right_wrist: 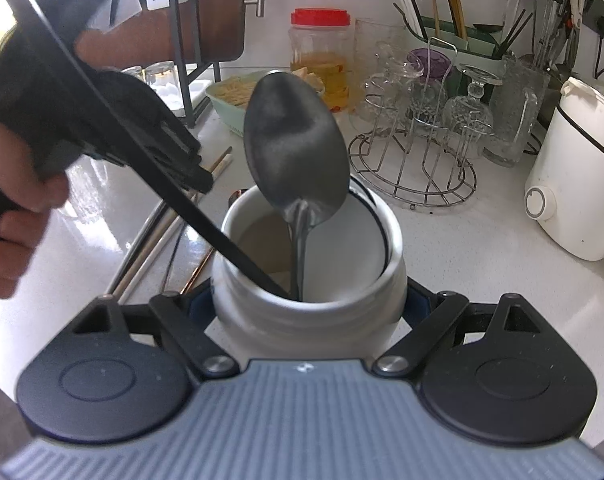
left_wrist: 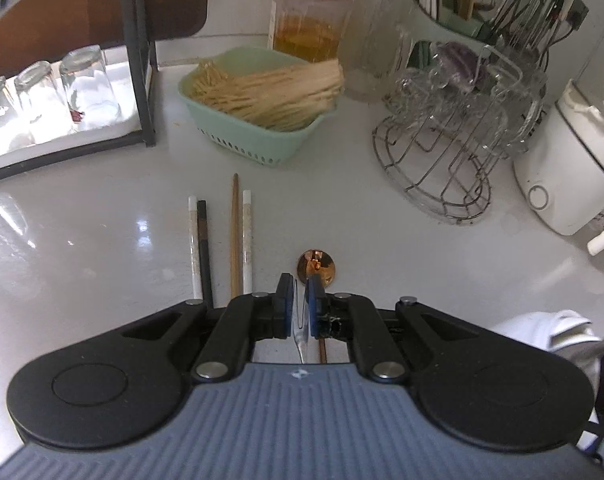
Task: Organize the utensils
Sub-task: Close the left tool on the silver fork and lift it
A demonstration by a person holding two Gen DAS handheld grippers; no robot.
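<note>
four chopsticks (left_wrist: 217, 240), one copper spoon (left_wrist: 316, 267)

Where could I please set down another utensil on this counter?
Bare counter lies between the chopsticks, green basket and wire glass rack, and left of the chopsticks below the black shelf. The back wall is crowded with jars and holders.

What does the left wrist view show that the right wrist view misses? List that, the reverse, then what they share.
Left only: up close, the left gripper pinching a thin silvery handle between its pads.
Right only: the right gripper clamping a white jar that holds a grey spoon and a black stick.
Both: the red-lidded jar, the green basket, the wire glass rack and the white appliance.
</note>
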